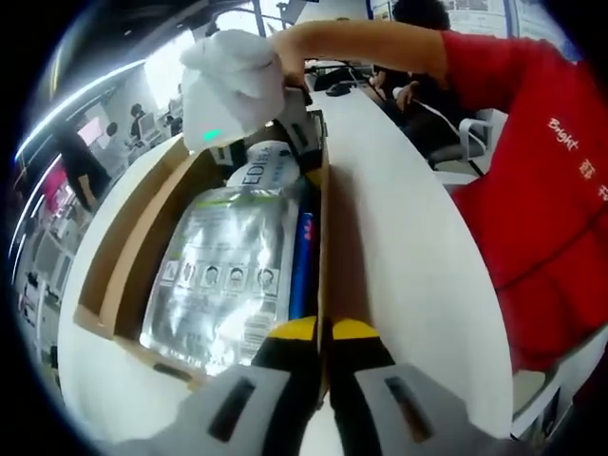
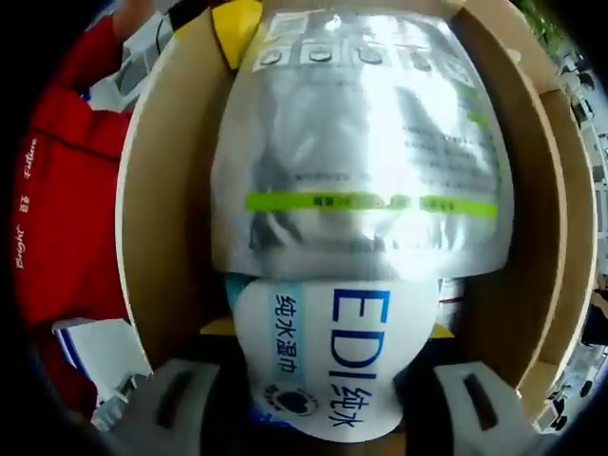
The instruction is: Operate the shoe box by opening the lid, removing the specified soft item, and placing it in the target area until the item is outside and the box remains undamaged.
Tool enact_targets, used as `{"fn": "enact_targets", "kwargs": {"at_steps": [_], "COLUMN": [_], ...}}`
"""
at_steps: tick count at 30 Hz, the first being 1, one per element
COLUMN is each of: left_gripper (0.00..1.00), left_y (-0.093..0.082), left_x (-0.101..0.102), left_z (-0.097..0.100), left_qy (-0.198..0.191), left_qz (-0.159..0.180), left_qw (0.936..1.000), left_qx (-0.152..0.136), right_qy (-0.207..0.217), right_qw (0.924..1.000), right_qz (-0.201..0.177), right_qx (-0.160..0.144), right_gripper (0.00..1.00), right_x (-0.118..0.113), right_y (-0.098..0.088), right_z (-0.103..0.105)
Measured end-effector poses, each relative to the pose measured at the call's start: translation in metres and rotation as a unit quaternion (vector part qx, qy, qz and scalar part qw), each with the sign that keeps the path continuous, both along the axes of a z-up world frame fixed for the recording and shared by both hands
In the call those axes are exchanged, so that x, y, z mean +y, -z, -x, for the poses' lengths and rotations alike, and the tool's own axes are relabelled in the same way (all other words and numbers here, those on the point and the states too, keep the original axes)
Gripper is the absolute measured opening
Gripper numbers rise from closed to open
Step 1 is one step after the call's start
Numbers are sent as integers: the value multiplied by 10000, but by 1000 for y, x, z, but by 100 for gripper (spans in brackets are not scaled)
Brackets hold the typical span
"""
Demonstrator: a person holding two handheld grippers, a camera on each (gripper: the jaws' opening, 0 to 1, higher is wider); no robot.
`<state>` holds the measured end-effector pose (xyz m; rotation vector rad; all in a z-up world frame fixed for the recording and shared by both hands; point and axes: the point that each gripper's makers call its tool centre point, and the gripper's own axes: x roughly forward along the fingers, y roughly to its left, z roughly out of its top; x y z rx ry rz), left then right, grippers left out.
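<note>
Shoe box of plain brown cardboard, lid off, sits on the white round-edged table; inside it lie a silver foil pouch with a lime-green stripe and, beneath it, a white soft pack with blue lettering.

Your left gripper, yellow-tipped black jaws, is at the box's near right wall: one jaw inside, one outside, nearly together with the cardboard edge between them. Clamped on the wall, as far as the left gripper view shows. The silver pouch lies just left of the inner jaw, and a dark blue strip runs between the pouch and the wall.

Your right gripper reaches into the far end of the box, held by a white-gloved hand. In the right gripper view its jaws stand wide, one at each side of the white pack's end, yellow tips just showing at the pack's flanks. Contact is likely, but you cannot tell whether they squeeze it.

Writing: "EDI" and Chinese characters "纯水" on the white pack; "EDI" again in the left gripper view. A row of small pictograms on the pouch, unreadable. The red sleeve reads "Bright".
</note>
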<state>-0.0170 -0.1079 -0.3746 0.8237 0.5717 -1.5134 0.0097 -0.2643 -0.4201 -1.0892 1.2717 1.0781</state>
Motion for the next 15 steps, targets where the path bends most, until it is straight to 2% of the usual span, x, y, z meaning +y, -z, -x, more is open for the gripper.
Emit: {"fn": "enact_targets", "kwargs": {"at_steps": [6, 10, 11, 15], "left_gripper": [1, 1, 1, 1], "left_y": [-2, -2, -2, -2], "left_x": [0, 0, 0, 0], "left_z": [2, 2, 2, 2], "left_qy": [18, 11, 7, 25], "left_qz": [-5, 0, 1, -1], "left_qw": [10000, 10000, 10000, 10000], "left_qx": [-3, -16, -9, 6], "right_qy": [95, 18, 16, -10], "right_qw": [9998, 9997, 9999, 9997], "right_qz": [-139, -189, -145, -231], "right_qx": [48, -150, -64, -35], "right_gripper": [63, 63, 63, 63], "right_x": [0, 2, -1, 4], "right_y": [-13, -23, -25, -35], "right_z": [4, 2, 3, 3]}}
